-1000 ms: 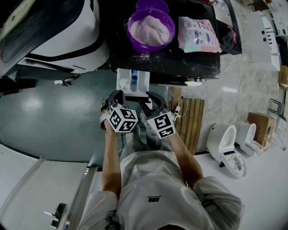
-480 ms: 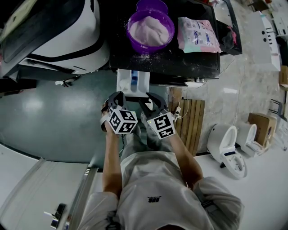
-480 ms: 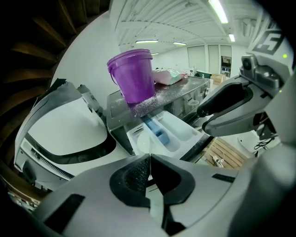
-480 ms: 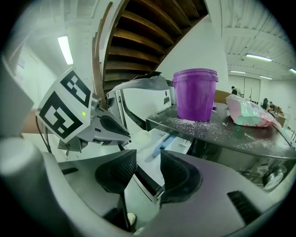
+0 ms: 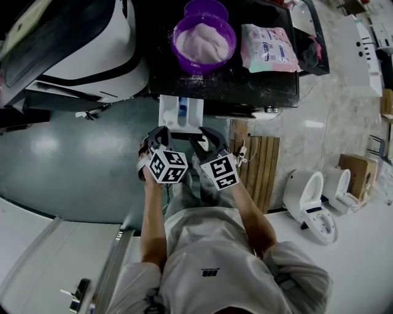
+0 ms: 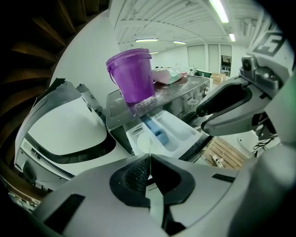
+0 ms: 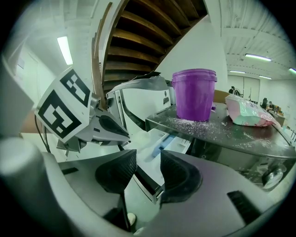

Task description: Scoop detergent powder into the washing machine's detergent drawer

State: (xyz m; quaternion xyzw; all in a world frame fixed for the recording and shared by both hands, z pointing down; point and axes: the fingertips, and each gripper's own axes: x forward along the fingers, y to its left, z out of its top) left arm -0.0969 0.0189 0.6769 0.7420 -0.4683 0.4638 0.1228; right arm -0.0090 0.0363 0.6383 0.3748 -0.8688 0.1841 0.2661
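Note:
A purple bucket [image 5: 204, 38] [image 6: 132, 76] [image 7: 194, 95] full of white detergent powder stands on the dark washer top [image 5: 245, 86], which is dusted with spilled powder. The white detergent drawer [image 5: 180, 113] [image 6: 162, 134] [image 7: 157, 141] is pulled out below it, with a blue insert in its middle. My left gripper [image 5: 158, 136] [image 6: 150, 162] hovers just in front of the drawer, shut on nothing. Beside it, my right gripper [image 5: 206, 140] [image 7: 148, 169] is open with a narrow empty gap. No scoop shows in any view.
A pink and teal detergent bag [image 5: 268, 48] [image 7: 247, 113] lies right of the bucket, and a purple lid [image 5: 207, 7] sits behind it. A white machine with a dark door [image 5: 80, 43] stands left. Wooden slats [image 5: 258, 162] and white toilets [image 5: 307, 196] are on the floor at right.

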